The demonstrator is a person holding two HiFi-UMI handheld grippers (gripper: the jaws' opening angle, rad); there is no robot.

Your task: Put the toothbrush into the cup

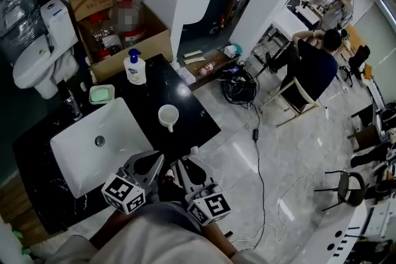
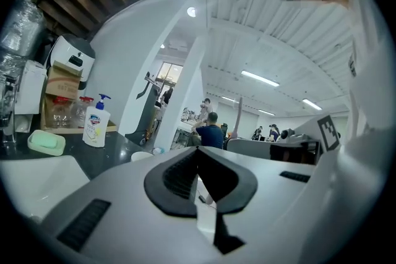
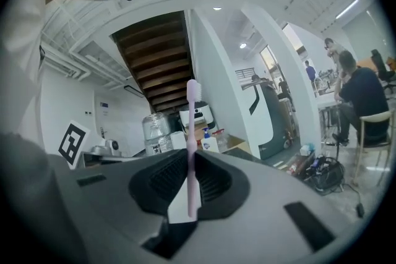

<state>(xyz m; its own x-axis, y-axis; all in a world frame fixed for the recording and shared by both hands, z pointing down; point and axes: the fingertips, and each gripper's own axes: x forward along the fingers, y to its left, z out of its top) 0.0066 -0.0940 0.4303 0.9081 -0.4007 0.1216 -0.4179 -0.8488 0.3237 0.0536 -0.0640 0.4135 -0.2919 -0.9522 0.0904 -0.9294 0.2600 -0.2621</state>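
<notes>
A pale pink toothbrush stands upright, clamped by its handle between the jaws of my right gripper, bristle end on top. In the head view that gripper is at the counter's near edge, and the brush tip pokes out toward the white cup. The cup stands empty on the black counter, beside the sink, a short way beyond both grippers. My left gripper hovers just left of the right one. In its own view the left gripper has its jaws together with nothing between them, and the cup's rim shows beyond.
A white sink is set in the black counter left of the cup. Behind it stand a soap bottle and a green soap dish. A cardboard box and a toilet stand farther back. Cables lie on the floor to the right.
</notes>
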